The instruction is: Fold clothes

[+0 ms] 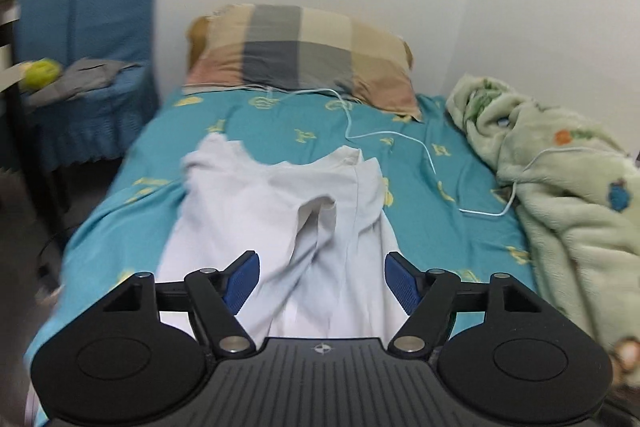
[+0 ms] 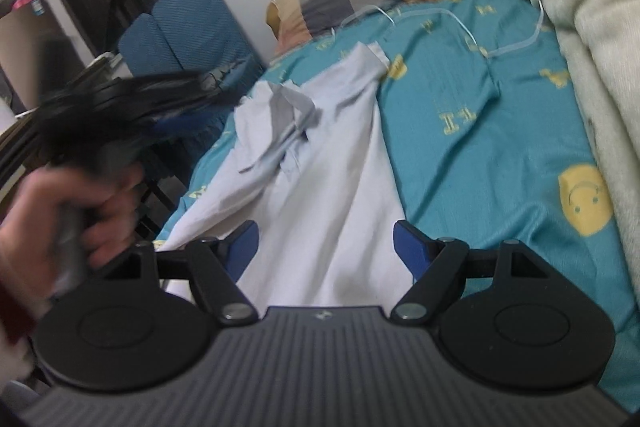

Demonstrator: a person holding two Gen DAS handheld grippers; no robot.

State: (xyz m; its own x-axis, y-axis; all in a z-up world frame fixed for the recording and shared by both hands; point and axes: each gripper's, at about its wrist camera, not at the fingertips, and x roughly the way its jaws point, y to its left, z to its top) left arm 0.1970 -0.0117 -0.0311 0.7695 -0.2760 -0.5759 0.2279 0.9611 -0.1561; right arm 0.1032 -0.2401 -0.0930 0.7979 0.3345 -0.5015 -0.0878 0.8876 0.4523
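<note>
A pale grey-white garment [image 1: 288, 223] lies lengthwise on the teal bedsheet [image 1: 432, 203], partly folded with a flap turned over its middle. It also shows in the right wrist view [image 2: 320, 187]. My left gripper [image 1: 322, 281] is open and empty, held above the garment's near end. My right gripper [image 2: 326, 247] is open and empty, above the garment's near right part. In the right wrist view the left gripper [image 2: 132, 99] appears blurred at the left, held in a hand, over the garment's left edge.
A checked pillow [image 1: 304, 55] lies at the bed's head. A green fleece blanket [image 1: 568, 195] is heaped along the right side. A white cable [image 1: 420, 147] crosses the sheet. A blue chair [image 1: 88, 39] with grey cloth stands left of the bed.
</note>
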